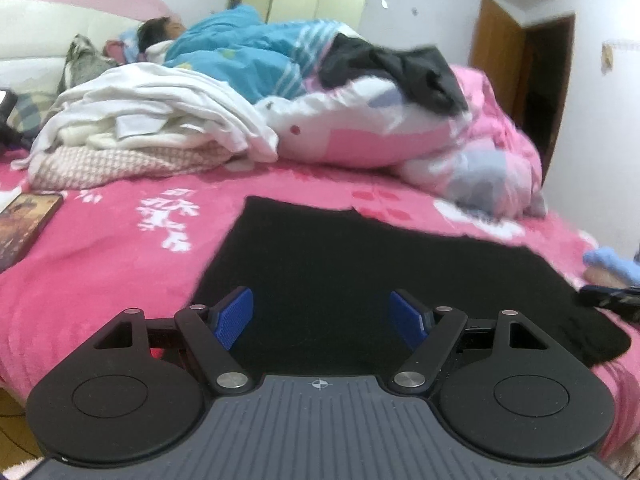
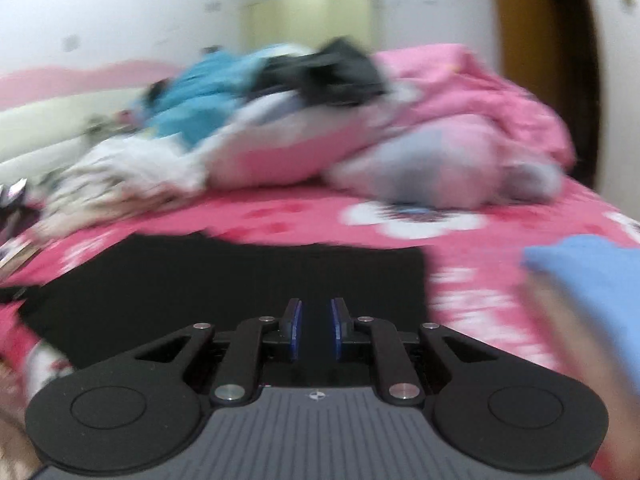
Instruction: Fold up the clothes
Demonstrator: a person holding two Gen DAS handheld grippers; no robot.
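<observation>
Black cloth (image 1: 360, 276): soft, flat, dark, lying spread out on the fuzzy pink blanket (image 1: 100, 272), near me.
My left gripper (image 1: 321, 317): blue ridged pads wide apart, holding nothing.
My right gripper (image 2: 316, 330): thin gap showing, nothing inside.

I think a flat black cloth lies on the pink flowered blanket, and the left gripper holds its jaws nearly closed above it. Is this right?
Not quite. The flat black cloth does lie on the pink flowered blanket, but the left gripper holds its jaws wide open above it, as the left wrist view shows.
</observation>
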